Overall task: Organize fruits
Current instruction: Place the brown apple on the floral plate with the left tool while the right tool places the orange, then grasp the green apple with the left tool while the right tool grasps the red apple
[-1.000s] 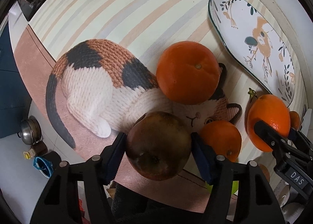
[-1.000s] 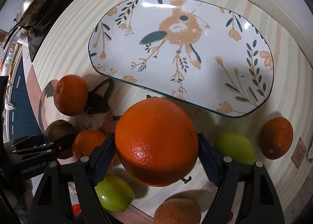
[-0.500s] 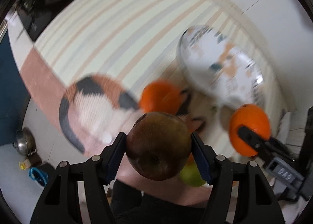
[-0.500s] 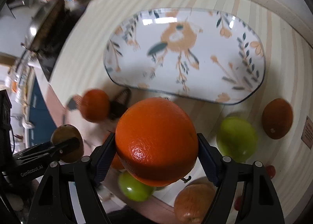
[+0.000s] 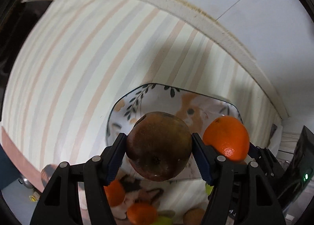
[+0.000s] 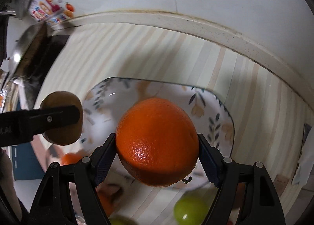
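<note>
My left gripper (image 5: 159,152) is shut on a brown-red apple (image 5: 159,146) and holds it in the air over the near left part of the patterned plate (image 5: 137,101). My right gripper (image 6: 157,154) is shut on a large orange (image 6: 157,140) and holds it over the same plate (image 6: 215,111). The orange also shows in the left wrist view (image 5: 227,138), to the right of the apple. The apple shows in the right wrist view (image 6: 60,118), at the left, partly behind a left finger (image 6: 39,120). The plate holds no fruit.
The striped mat (image 5: 78,58) runs to a white wall ledge (image 5: 215,26). Small oranges (image 5: 141,213) lie on a cat-pattern mat below the left gripper. Green fruits (image 6: 190,209) lie near the plate's front edge. A metal pan (image 6: 25,44) and a stove stand at far left.
Both grippers have lifted their fruit off the mat and moved forward over the plate. The loose fruits have dropped to the bottom of both views.
</note>
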